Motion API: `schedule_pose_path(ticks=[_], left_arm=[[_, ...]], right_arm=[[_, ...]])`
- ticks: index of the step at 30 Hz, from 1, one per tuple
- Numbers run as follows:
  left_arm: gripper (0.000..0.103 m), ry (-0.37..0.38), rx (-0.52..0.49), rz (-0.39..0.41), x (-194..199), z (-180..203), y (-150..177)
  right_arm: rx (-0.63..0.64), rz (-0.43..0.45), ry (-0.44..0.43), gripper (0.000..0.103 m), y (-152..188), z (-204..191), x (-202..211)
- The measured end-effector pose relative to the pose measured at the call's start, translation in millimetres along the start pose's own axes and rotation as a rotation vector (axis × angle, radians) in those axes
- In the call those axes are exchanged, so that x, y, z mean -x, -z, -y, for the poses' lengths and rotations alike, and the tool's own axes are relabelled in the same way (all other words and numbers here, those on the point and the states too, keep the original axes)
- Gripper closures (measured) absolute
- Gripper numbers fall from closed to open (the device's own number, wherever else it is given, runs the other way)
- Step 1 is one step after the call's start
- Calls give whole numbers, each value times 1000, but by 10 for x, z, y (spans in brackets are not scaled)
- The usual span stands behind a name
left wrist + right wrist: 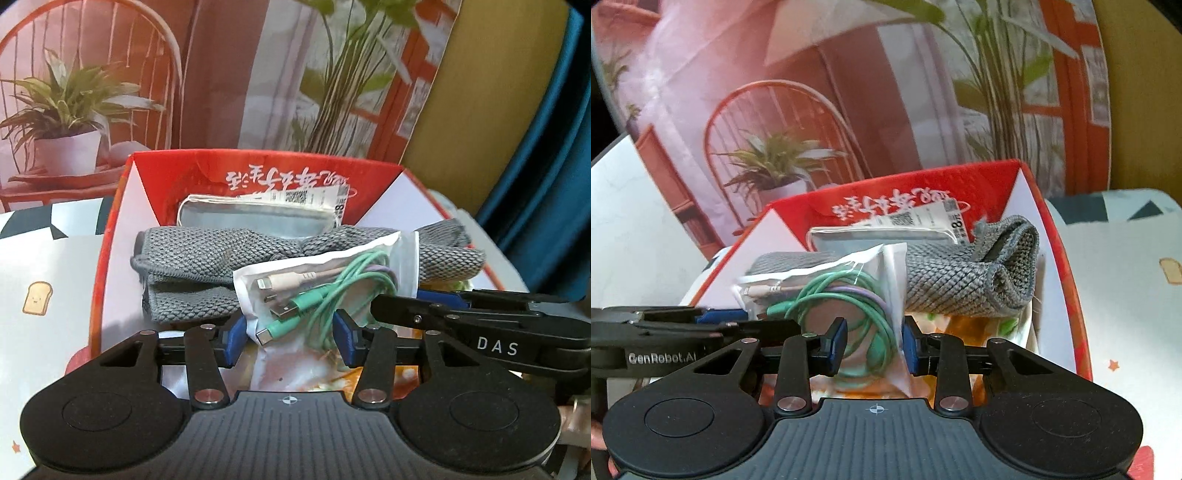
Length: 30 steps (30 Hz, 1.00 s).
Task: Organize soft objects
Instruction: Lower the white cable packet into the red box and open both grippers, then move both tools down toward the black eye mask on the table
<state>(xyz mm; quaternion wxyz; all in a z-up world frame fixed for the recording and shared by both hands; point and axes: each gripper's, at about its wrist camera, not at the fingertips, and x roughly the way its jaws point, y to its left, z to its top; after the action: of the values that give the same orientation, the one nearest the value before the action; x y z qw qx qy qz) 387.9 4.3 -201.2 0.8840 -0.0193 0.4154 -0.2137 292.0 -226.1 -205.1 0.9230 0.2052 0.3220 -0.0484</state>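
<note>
Bag [317, 284] of cables lies centre frame, between spread fingers of both the left gripper [290, 341] and the right gripper [873, 347]; long axis towards upper right; neither yet pinching.

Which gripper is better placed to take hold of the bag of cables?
Probably the right gripper: its open pads already flank the cable bag closely. The left gripper also straddles it, but wider open.

The cable pouch [317, 280] is glossy clear plastic, the grey cloth [207, 269] a coarse matt knit, the red box [110, 258] smooth printed cardboard, and the gripper pads [345, 341] matt blue.
</note>
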Motion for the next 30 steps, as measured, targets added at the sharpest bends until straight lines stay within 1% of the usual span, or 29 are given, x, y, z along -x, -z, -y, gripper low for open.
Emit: schedule_pose_path(ticks=[7, 9, 13, 14, 15, 17, 18, 19, 22, 24, 30], left_arm=[[49, -35, -7, -45, -239, 48, -73], [47, -41, -4, -58, -280, 56, -74], [44, -49, -10, -57, -304, 62, -88], [42, -47, -18, -50, -286, 71, -94], [34, -44, -33, -40, -261, 89, -97], [25, -52, -58, -12, -176, 127, -86], [22, -48, -67, 8, -119, 141, -80], [21, -44, -74, 28, -49, 153, -75], [21, -61, -79, 76, 122, 159, -57], [21, -71, -72, 108, 249, 163, -31], [21, -84, -38, 209, 707, 187, 214]], right_arm=[[-9, -50, 60, 78, -34, 51, -212], [-9, -67, 72, 78, -42, 60, -266], [-28, -84, 82, 77, -75, 74, -319], [-37, -84, 84, 77, -81, 81, -319], [-46, -83, 87, 76, -87, 82, -315], [-48, -73, 90, 75, -94, 91, -286], [-44, -62, 93, 74, -90, 82, -259], [-39, -48, 95, 74, -87, 77, -228], [-38, -10, 88, 71, -72, 68, -115], [-9, 30, 91, 66, -48, 33, -9], [61, 155, 56, 66, 97, -62, 437]])
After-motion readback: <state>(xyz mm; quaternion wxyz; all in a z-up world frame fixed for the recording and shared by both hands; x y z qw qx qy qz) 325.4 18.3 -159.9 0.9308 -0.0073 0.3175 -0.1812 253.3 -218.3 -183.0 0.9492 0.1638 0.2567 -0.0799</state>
